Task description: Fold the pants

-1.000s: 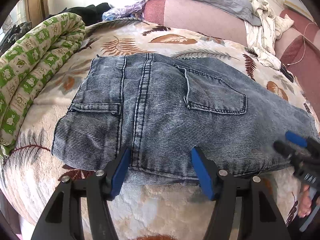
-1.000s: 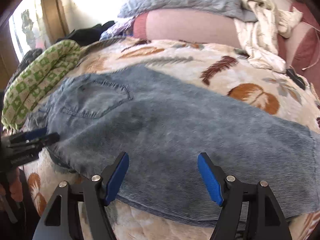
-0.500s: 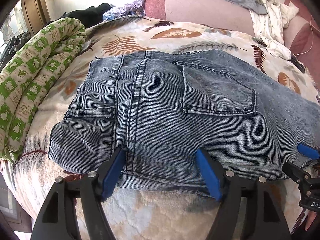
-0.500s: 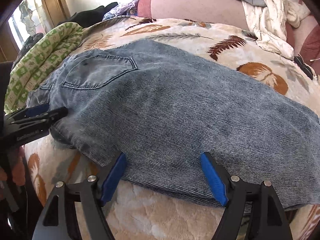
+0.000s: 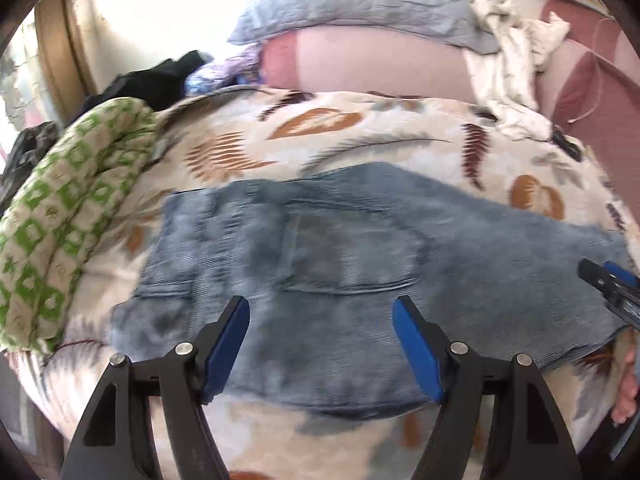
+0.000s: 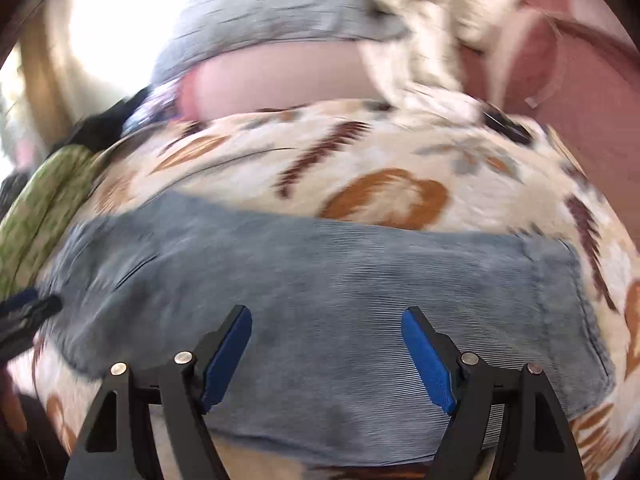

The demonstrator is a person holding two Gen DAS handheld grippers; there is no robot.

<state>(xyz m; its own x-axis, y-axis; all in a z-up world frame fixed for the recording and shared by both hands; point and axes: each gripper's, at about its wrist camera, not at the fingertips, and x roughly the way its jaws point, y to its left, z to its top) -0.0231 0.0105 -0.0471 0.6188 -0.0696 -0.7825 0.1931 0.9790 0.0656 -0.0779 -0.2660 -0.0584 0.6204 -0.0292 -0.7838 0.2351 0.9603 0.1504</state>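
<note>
At the far left a rolled green-and-white patterned quilt (image 5: pixel 60 216) lies along the edge of the bed, just beside the waist end of the pants (image 5: pixel 360 264). The pants are washed blue denim with a fine ribbed texture, folded lengthwise and spread flat across a cream blanket (image 5: pixel 360 128) printed with brown and rust feathers and leaves. In the left wrist view the waist end sits to the left; both views are blurred, so the seams read only as darker lines. A back pocket (image 5: pixel 352 256) faces up near the middle, its lower edge a curved stitched line. The near edge of the denim shows a second layer underneath. The left gripper (image 5: pixel 320 348) hovers over that near edge with its blue-padded jaws standing well apart and nothing clamped between them.

Further right, the leg runs toward the hem (image 6: pixel 568 308), which ends in a straight stitched edge on the blanket. The right gripper (image 6: pixel 326 352) is likewise spread wide above the leg, pads clear of the cloth. Behind the bed lie a grey quilted pillow (image 5: pixel 360 0), a pink cushion (image 5: pixel 360 64) and a crumpled white cloth (image 5: pixel 512 72).
</note>
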